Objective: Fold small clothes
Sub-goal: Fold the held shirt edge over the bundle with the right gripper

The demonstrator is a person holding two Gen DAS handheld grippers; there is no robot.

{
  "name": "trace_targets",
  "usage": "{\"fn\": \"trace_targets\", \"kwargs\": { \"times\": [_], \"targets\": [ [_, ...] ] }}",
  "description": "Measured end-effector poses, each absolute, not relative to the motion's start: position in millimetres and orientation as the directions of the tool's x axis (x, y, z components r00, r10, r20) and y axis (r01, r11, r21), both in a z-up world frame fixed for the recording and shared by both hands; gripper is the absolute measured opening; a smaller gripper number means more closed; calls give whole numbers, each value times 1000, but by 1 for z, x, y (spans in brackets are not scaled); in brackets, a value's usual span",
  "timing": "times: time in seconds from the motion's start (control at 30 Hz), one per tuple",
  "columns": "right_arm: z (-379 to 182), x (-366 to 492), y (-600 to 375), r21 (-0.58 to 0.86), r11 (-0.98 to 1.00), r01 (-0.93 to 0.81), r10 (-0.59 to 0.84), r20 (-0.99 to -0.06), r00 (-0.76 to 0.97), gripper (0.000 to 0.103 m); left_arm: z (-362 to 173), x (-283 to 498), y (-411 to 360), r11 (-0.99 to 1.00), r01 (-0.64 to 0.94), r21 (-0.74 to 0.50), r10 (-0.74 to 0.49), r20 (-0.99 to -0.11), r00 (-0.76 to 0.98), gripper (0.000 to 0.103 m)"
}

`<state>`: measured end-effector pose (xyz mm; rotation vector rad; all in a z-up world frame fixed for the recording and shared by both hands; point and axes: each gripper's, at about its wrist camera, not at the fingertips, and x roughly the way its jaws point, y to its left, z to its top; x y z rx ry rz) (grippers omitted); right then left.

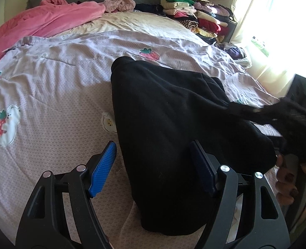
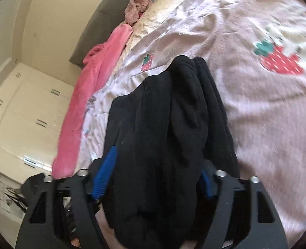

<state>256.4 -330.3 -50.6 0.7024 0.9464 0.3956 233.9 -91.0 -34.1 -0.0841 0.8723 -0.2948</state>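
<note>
You had the black garment [image 1: 173, 124] lying on the bed [image 1: 49, 95], bunched and not yet folded flat; your left claw [image 1: 153, 164] stood wide and empty over its near edge, your right claw [image 2: 153, 172] straddled a thick bundle of it, grip uncertain

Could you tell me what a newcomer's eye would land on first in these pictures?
A black garment sprawls across the strawberry-print bedspread, filling the middle of both views. The right claw has a bunched part of it between its fingers. Behind, a pink blanket and stacked folded clothes catch colour.
</note>
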Motion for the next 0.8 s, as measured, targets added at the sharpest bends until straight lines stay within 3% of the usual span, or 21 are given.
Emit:
{"fn": "trace_targets", "kwargs": {
  "times": [0.07, 0.2, 0.47, 0.67, 0.8],
  "targets": [
    [-46, 255, -323, 631, 775, -50, 546, -626, 557, 25, -33, 231, -91, 956, 222, -190, -288, -739, 609, 64],
    [-32, 247, -319, 562, 818, -121, 510, -612, 605, 20, -30, 229, -92, 955, 221, -199, -295, -734, 612, 64],
    [-10, 238, -329, 450, 880, -153, 424, -596, 682, 19, -19, 221, -99, 937, 268, -226, -346, -722, 599, 69],
    [-46, 256, -337, 433, 900, -55, 376, -704, 603, 22, -30, 223, -107, 939, 268, -217, -337, -743, 578, 74],
    [-51, 255, -339, 424, 905, -29, 355, -716, 601, 27, -34, 225, -105, 937, 264, -231, -344, -744, 572, 76]
  ]
}}
